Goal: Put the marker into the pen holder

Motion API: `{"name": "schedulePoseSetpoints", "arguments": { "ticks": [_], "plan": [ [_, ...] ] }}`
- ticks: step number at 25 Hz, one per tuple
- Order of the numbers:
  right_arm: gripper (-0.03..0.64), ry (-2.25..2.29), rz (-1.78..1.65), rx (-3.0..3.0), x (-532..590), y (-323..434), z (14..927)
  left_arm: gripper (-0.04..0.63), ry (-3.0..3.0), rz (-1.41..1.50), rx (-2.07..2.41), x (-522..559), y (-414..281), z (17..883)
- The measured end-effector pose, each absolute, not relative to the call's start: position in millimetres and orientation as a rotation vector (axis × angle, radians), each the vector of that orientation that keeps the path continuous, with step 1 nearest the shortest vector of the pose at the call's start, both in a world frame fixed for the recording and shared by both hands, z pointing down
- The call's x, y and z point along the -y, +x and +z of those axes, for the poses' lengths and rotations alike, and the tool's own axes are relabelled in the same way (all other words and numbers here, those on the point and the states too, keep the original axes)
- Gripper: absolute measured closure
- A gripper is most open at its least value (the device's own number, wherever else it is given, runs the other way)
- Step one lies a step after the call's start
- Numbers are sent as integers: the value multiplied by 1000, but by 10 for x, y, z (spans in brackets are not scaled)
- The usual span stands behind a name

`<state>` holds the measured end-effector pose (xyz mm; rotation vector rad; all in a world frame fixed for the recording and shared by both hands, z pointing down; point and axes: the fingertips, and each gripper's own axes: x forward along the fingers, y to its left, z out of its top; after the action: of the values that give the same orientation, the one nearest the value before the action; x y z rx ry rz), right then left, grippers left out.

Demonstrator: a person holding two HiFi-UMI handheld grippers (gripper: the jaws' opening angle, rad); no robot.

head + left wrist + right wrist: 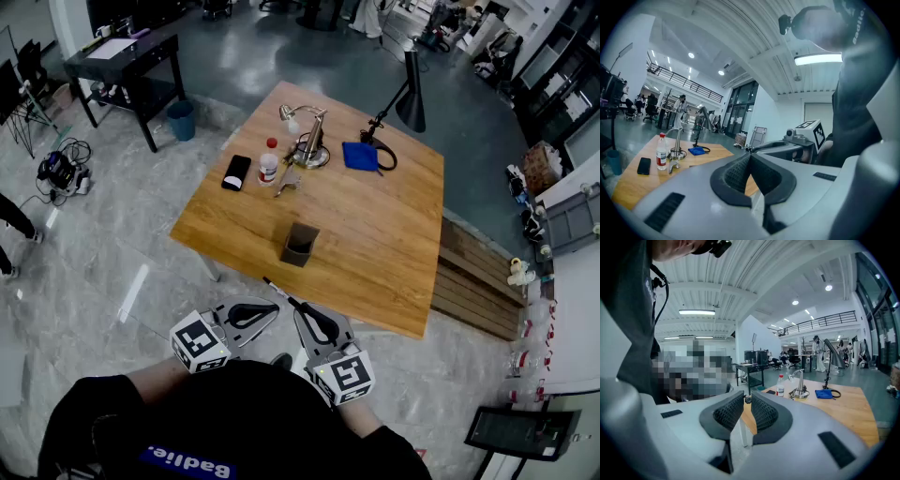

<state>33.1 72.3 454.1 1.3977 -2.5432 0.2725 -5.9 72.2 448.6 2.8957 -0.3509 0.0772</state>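
The dark brown pen holder (300,246) stands upright near the front of the wooden table (394,253). My right gripper (301,307) hovers below the table's front edge, shut on a thin black marker (279,290) that sticks out up and left toward the table. In the right gripper view the marker (747,400) shows only as a small dark end between the nearly closed jaws. My left gripper (274,310) is beside it on the left, shut with nothing in it; its pads (740,171) meet. The pen holder is hidden in both gripper views.
At the table's far side lie a black phone (237,172), a small bottle (269,161), a metal stand (309,145), a blue cloth (360,156) and a black desk lamp (409,94). A black side table (122,64) and blue bin (181,120) stand far left. A wooden bench (480,281) is right.
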Motion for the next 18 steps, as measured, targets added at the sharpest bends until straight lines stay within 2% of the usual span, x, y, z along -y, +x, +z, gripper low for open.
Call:
{"name": "schedulePoseSetpoints", "arguments": {
  "ticks": [18],
  "plan": [
    [561,1327,298,2619,-637,798,4589,591,2882,115,477,-721,344,4521]
  ]
}}
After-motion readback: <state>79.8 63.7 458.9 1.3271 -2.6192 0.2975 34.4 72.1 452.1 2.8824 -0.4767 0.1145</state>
